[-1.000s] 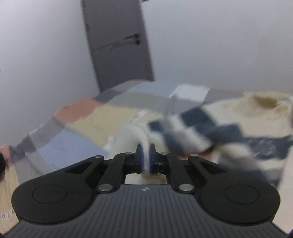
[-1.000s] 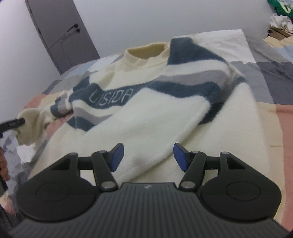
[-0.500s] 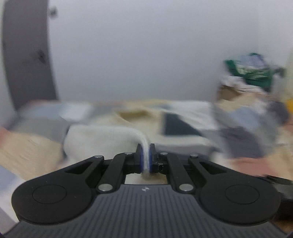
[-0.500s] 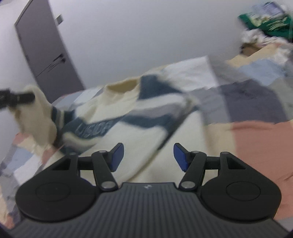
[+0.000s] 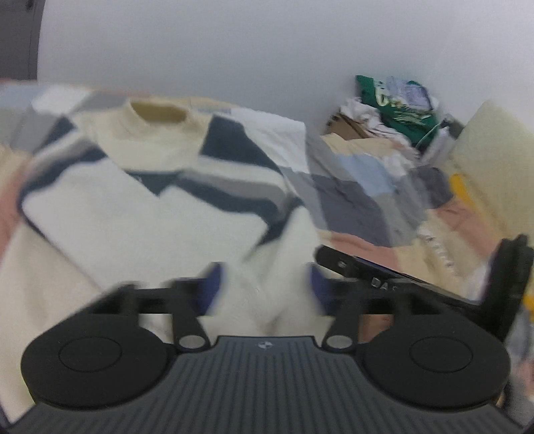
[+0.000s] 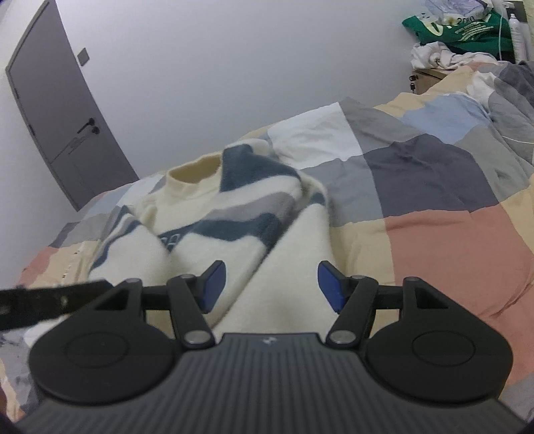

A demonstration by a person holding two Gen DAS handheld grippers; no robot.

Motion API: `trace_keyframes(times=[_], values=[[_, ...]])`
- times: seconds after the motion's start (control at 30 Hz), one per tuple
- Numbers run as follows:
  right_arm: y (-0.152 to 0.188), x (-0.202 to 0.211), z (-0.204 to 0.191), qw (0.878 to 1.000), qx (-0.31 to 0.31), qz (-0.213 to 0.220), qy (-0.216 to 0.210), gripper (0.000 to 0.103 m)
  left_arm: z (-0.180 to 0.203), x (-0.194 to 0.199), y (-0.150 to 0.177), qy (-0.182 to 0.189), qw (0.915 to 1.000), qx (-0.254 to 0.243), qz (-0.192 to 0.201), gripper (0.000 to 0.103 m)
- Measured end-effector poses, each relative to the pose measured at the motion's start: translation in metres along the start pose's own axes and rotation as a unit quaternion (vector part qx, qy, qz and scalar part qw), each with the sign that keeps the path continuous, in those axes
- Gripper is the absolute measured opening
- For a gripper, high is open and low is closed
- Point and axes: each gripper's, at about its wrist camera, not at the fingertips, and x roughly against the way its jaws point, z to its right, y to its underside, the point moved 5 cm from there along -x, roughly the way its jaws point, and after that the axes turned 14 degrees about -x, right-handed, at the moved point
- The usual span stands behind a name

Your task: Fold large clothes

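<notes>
Since a second ago our left gripper [image 5: 265, 287] has let go of the cream sleeve it was pinching, and its fingers now stand wide apart with nothing between them, though that view is smeared with motion blur. Our right gripper [image 6: 270, 285] is as it was, blue pads [image 6: 328, 283] spread wide and holding nothing.

We see the sweater [image 6: 213, 230] lying on the patchwork quilt [image 6: 434, 187], cream with navy and grey bands, its collar [image 6: 195, 172] pointing toward the far wall. Both sleeves are now folded in across the chest, meeting near the middle, and the lettering on the front is mostly covered. From the left wrist view the sweater [image 5: 150, 200] fills the near ground, just ahead of our open fingers; we cannot tell whether the fingertips touch the fabric.

Our right gripper shows up in the left view as a dark bar [image 5: 400, 277] to the right, low over the quilt beside the sweater's hem. Off in the corner sits a heap of clothes topped by a green garment [image 6: 467, 26], and a grey door [image 6: 60, 110] stands at the left.
</notes>
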Motion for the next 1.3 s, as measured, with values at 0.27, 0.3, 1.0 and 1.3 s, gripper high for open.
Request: trace_keyframes(times=[0.27,0.3,1.0,1.3], values=[[0.011,-0.004,-0.015,0.999,0.018,-0.023,-0.032,0.064,-0.085,0.029,0.023,-0.064,0.9978,0.008,-0.015,0.070],[0.013,-0.004,-0.018,0.999,0.019,-0.025,-0.035,0.064,-0.097,0.030,0.028,-0.077,0.9968,0.010,-0.020,0.070],[0.071,-0.064,-0.052,0.983,0.083,-0.164,-0.025,0.011,-0.217,0.021,0.104,-0.176,0.9791,0.089,-0.051,0.070],[0.023,-0.029,-0.063,0.993,0.107,-0.047,-0.033,0.009,-0.221,0.022,0.107,-0.154,0.9800,0.120,-0.040,0.070]])
